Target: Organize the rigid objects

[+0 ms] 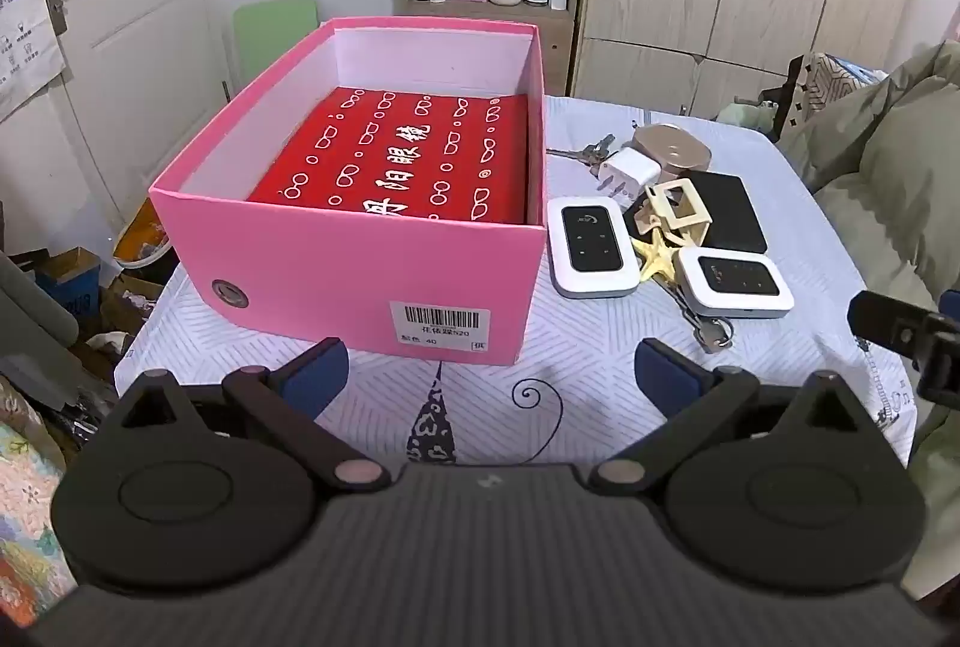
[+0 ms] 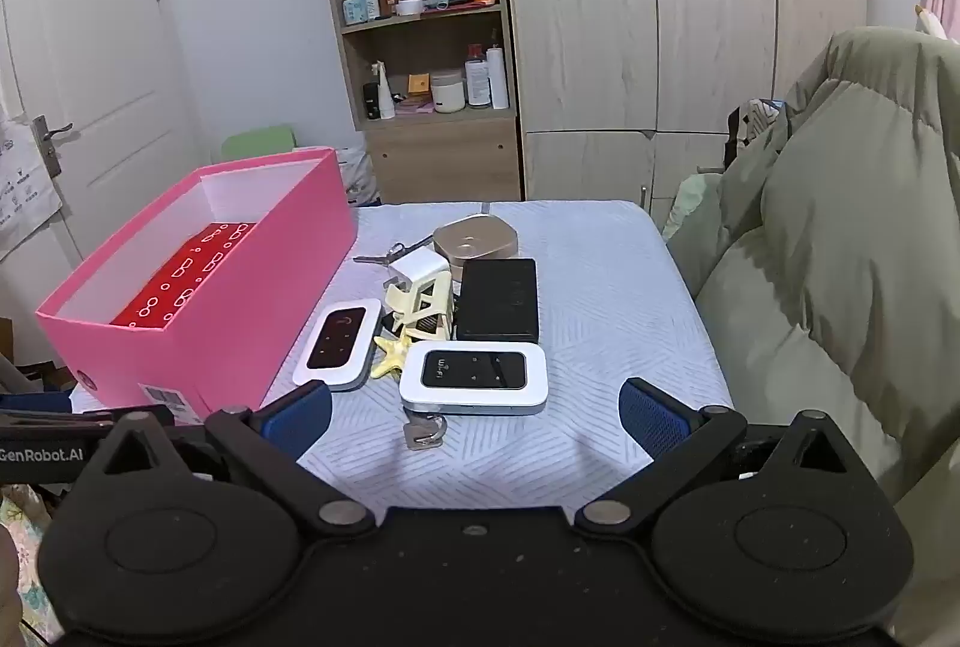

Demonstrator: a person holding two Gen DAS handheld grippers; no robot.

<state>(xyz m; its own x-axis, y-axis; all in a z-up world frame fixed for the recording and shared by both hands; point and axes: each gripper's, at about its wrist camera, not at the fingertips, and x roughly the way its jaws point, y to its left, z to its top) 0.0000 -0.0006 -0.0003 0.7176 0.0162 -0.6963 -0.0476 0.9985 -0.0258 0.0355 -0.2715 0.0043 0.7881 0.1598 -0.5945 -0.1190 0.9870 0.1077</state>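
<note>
An open pink box (image 1: pixel 336 275) (image 2: pixel 198 299) with a red printed bag inside (image 1: pixel 402 155) stands on the table's left. To its right lies a cluster: two white pocket routers (image 2: pixel 339 341) (image 2: pixel 474 374), a black power bank (image 2: pixel 498 299), a cream hair claw (image 2: pixel 423 308), a white charger plug (image 2: pixel 417 266), a gold round case (image 2: pixel 477 236), a yellow starfish (image 2: pixel 390 356) and keys (image 2: pixel 426 431). My left gripper (image 1: pixel 492 377) is open and empty, in front of the box. My right gripper (image 2: pixel 474 416) is open and empty, just before the near router and over the keys.
The table (image 2: pixel 630 287) wears a pale patterned cloth. A green quilted coat (image 2: pixel 840 239) lies along its right side. A shelf unit (image 2: pixel 420 47) and wardrobes stand behind. Boxes and clutter sit on the floor at the left (image 1: pixel 66 287).
</note>
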